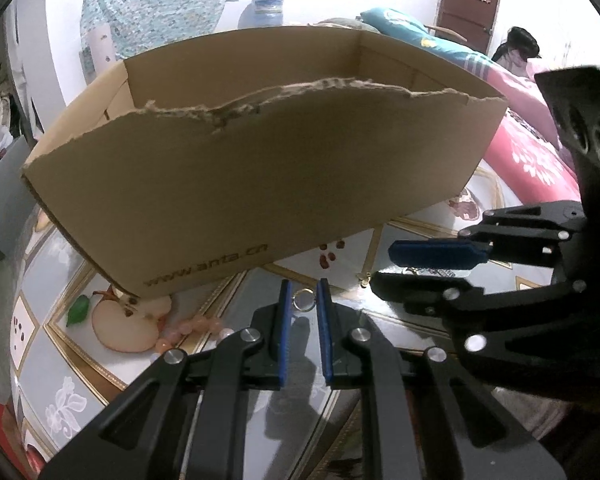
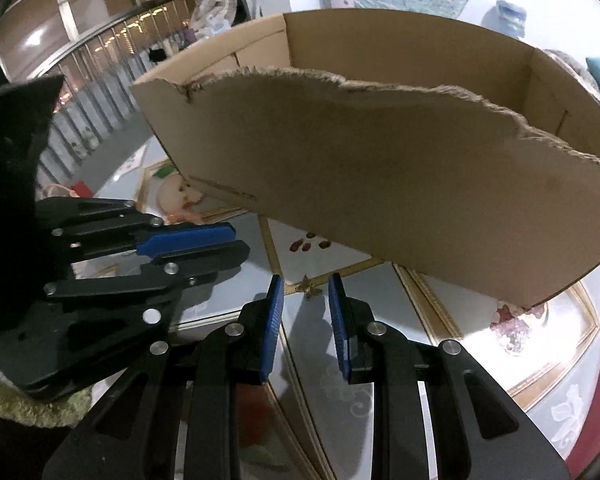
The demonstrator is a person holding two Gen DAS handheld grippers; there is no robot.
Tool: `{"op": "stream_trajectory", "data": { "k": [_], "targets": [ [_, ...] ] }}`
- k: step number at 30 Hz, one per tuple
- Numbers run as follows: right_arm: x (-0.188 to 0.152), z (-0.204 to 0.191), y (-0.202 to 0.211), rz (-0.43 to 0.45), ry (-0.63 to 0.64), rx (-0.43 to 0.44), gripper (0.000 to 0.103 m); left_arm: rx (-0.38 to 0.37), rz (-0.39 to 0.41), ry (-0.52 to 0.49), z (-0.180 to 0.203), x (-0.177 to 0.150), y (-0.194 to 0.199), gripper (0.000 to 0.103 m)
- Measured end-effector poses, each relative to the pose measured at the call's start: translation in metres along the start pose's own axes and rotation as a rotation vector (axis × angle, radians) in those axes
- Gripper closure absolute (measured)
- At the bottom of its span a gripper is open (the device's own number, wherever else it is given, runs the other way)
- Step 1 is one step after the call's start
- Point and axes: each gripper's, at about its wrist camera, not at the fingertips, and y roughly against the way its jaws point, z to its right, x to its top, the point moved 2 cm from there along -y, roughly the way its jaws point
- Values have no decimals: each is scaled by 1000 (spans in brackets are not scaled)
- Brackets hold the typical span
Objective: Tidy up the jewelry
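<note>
A brown cardboard box (image 1: 260, 160) with a torn front edge stands on the patterned table; it also shows in the right wrist view (image 2: 400, 168). A small silver ring (image 1: 303, 300) lies on the table between the tips of my left gripper (image 1: 303, 292), whose jaws stand a little apart around it. A small gold star-shaped piece (image 2: 307, 285) lies between the tips of my right gripper (image 2: 306, 288), which is open. A pink bead bracelet (image 1: 192, 328) lies left of the left gripper. Each gripper shows in the other's view, the right one (image 1: 384, 264) and the left one (image 2: 240, 240).
The table (image 1: 60, 360) has a glossy cloth with fruit prints and gold borders. A pink bedspread (image 1: 532, 152) lies to the right behind the box. A railing (image 2: 100, 80) runs at the far left. A gold clasp piece (image 1: 365, 279) lies near the right gripper's tip.
</note>
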Motion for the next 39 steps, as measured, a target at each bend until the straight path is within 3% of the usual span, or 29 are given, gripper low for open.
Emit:
{"op": "stream_trajectory", "data": {
  "k": [15,22,39],
  "targets": [
    [-4,-17,-14,12,-13,-143,82,-22,-3,40,-16,1,-3,91],
    [-4,-16,-15,14,-18,-152,92,-33,-5,51,-19,0,-3,91],
    [-3,-3,5,34,-63,-92,93,-32,11,65,-24,1,6,91]
  ]
}}
